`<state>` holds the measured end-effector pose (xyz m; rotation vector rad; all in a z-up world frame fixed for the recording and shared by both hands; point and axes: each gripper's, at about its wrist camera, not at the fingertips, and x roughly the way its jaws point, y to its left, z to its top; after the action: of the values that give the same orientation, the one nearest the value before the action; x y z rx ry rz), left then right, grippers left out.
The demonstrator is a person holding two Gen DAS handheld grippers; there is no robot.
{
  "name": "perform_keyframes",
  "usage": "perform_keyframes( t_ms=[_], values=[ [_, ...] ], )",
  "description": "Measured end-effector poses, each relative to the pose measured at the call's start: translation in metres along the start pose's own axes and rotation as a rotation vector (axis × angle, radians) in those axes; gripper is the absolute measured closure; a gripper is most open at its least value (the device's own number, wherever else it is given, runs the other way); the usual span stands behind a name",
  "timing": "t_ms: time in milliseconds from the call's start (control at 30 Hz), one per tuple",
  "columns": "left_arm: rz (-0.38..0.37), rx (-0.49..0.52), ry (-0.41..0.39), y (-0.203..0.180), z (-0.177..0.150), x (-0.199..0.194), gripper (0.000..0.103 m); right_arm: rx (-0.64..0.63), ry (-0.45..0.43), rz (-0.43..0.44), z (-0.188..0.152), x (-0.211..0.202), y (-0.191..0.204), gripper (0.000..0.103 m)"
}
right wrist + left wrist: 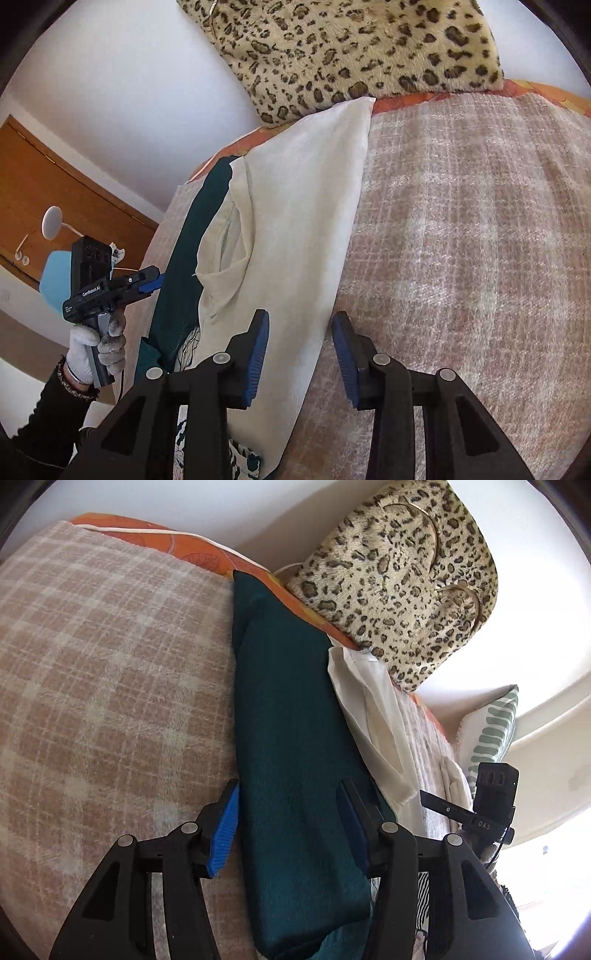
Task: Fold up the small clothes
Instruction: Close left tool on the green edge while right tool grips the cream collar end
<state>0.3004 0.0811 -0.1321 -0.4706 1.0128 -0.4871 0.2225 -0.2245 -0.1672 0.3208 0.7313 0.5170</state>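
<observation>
A dark teal garment lies folded in a long strip on the pink checked blanket. My left gripper is open, its blue pads on either side of the teal strip's near end. A cream garment lies beside the teal one; it also shows in the left wrist view. My right gripper is open over the cream garment's right edge, left pad above the cloth, right pad above the blanket. The left gripper shows at the teal garment's edge.
A leopard-print cushion leans at the head of the bed, also in the right wrist view. An orange sheet edges the blanket. A green striped pillow lies at the right. A black-and-white patterned cloth lies under the garments. A wooden door stands at the left.
</observation>
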Motion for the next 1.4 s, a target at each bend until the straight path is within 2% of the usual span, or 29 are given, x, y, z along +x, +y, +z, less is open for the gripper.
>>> perform_keyframes(
  t_ms=[167,233,600,767,867,967,1100,1200,1267,1367,1400],
  values=[
    [-0.008,-0.011,-0.026,0.009,0.044,0.016,0.055,-0.044,-0.003,-0.033,0.035,0.023,0.007,0.065],
    [-0.036,-0.030,-0.024,0.014,0.063,0.024,0.055,-0.040,-0.015,-0.037,0.051,0.029,0.005,0.065],
    [-0.069,-0.070,-0.043,0.027,0.129,0.057,0.055,0.093,-0.052,0.078,0.131,0.065,-0.037,0.065],
    [-0.027,-0.072,-0.055,0.032,0.149,0.060,0.059,0.125,-0.066,0.107,0.150,0.077,-0.045,0.065],
    [0.073,-0.032,-0.058,0.033,0.152,0.053,0.059,0.122,-0.064,0.102,0.156,0.080,-0.045,0.065],
    [0.017,-0.075,-0.057,0.046,0.156,0.052,0.058,0.104,-0.064,0.100,0.157,0.079,-0.045,0.065],
    [-0.020,-0.040,-0.058,0.042,0.162,0.063,0.058,0.120,-0.070,0.125,0.159,0.081,-0.052,0.067],
    [-0.031,-0.040,-0.062,0.038,0.166,0.072,0.064,0.115,-0.069,0.131,0.162,0.081,-0.055,0.067],
    [-0.010,-0.036,-0.045,0.035,0.169,0.079,0.095,0.108,-0.066,0.127,0.166,0.083,-0.054,0.067],
    [0.020,0.007,-0.052,0.026,0.170,0.085,0.099,0.097,-0.066,0.099,0.173,0.089,-0.050,0.075],
    [0.019,0.021,-0.058,0.023,0.171,0.085,0.099,0.089,-0.067,0.084,0.175,0.090,-0.048,0.085]
  ],
)
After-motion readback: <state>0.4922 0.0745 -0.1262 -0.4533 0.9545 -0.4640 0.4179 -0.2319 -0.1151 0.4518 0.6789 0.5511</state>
